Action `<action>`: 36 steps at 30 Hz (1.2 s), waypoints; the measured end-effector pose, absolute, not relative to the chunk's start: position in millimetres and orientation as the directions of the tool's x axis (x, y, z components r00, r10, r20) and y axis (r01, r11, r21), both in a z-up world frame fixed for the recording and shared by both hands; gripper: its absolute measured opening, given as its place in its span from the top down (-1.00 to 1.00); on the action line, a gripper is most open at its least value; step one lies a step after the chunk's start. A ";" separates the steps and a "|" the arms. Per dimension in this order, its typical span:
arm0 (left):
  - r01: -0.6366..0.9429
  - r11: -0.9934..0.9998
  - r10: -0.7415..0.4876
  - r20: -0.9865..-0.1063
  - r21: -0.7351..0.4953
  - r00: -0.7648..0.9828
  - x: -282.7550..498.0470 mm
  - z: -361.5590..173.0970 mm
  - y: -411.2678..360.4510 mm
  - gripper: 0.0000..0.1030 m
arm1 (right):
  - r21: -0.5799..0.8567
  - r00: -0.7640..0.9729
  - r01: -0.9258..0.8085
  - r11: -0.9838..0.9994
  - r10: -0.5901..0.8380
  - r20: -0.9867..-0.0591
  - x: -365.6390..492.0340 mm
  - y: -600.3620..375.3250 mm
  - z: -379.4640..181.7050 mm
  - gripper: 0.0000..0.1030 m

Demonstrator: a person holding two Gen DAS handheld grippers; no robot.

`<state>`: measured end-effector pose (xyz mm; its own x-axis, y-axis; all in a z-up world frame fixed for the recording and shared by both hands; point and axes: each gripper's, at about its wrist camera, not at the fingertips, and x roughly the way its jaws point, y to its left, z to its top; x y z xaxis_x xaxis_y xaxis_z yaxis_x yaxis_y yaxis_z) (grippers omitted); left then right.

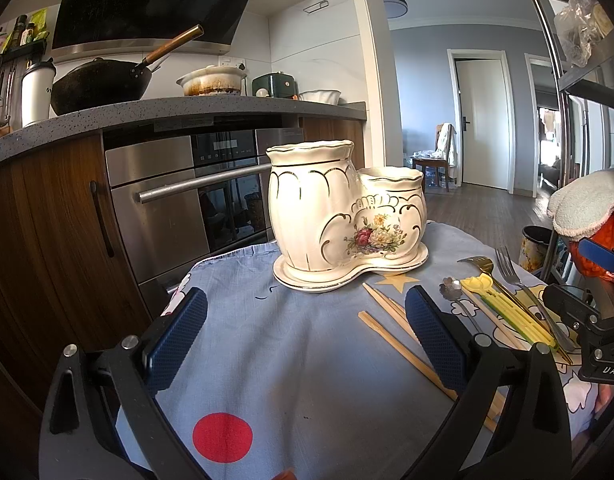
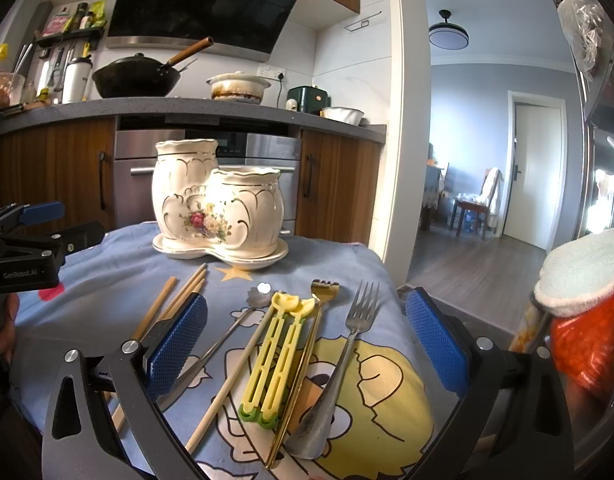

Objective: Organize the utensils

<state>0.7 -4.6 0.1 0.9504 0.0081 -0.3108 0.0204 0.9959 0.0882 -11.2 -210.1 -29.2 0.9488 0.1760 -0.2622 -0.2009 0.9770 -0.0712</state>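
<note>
A cream ceramic double-pot utensil holder (image 1: 339, 216) (image 2: 217, 208) with a flower print stands on a blue cartoon cloth (image 1: 291, 344). Wooden chopsticks (image 1: 391, 324) (image 2: 179, 296), a flower-headed spoon (image 2: 243, 316), yellow plastic chopsticks (image 2: 275, 356) (image 1: 503, 308), a gold fork (image 2: 307, 352) and a silver fork (image 2: 347, 344) (image 1: 523, 284) lie in front of it. My left gripper (image 1: 305, 336) is open and empty over the cloth, left of the utensils. My right gripper (image 2: 307, 344) is open and empty, its fingers either side of the utensils.
A kitchen counter (image 1: 211, 108) with a wok (image 1: 103, 84), a pot and a built-in oven (image 1: 195, 196) stands behind the table. At the right are an orange bag under a white towel (image 2: 587, 312), a metal rack and a doorway to a wood-floored room.
</note>
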 end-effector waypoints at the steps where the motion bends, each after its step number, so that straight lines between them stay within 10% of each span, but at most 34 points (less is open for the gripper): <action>1: 0.021 0.996 0.007 -0.311 0.088 0.950 0.8 0.0 -4.5 -0.90 | -0.071 0.949 -0.201 0.977 0.176 -0.262 -11.4 -210.2 -29.0 -0.92; 36: 0.021 0.996 0.008 -0.309 0.089 0.951 0.6 -0.1 -4.7 -0.90 | -0.071 0.948 -0.202 0.977 0.177 -0.263 -12.9 -210.3 -28.0 -0.92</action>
<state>0.6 -4.7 -0.1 0.9509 0.0077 -0.3094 0.0210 0.9958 0.0892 -12.9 -210.3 -28.0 0.9485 0.1765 -0.2631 -0.2016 0.9769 -0.0712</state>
